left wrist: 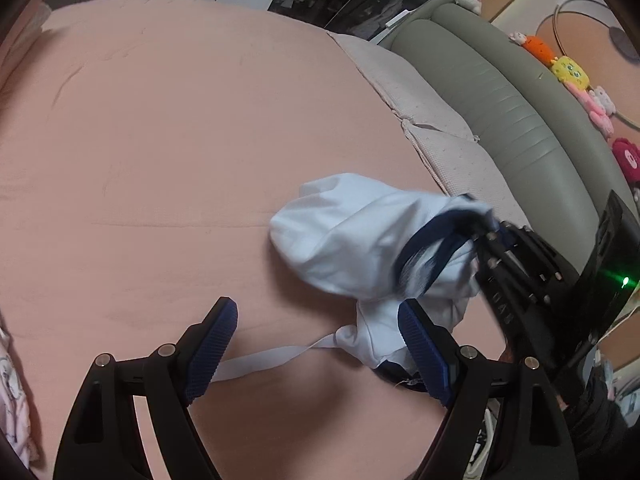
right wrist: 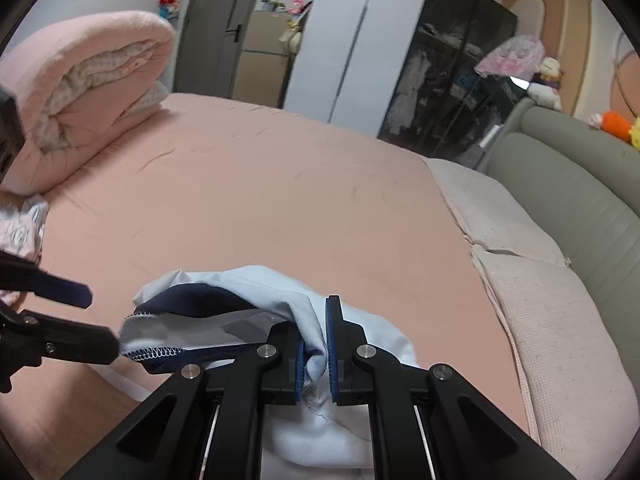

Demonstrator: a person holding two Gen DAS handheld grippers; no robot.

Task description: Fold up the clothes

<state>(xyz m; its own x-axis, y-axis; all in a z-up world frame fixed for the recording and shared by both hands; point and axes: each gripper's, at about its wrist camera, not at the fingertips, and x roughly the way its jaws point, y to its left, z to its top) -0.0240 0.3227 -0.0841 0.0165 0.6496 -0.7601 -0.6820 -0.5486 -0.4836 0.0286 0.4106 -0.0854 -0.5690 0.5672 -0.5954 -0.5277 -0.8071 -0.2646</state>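
My right gripper pinches the white garment (navy-trimmed), bunched above the pink bed at four o'clock in my left view. My left gripper gapes wide, empty, over its trailing strap.

Dim warm indoor light, soft shadows, fisheye warp w/ dark corners, slight blur.

Black claws, ribbed blue pads

Bed covered by a pink sheet. Rolled pink quilt at upper left of the frame, pale pillows along right edge, white garment bunched at lower centre.
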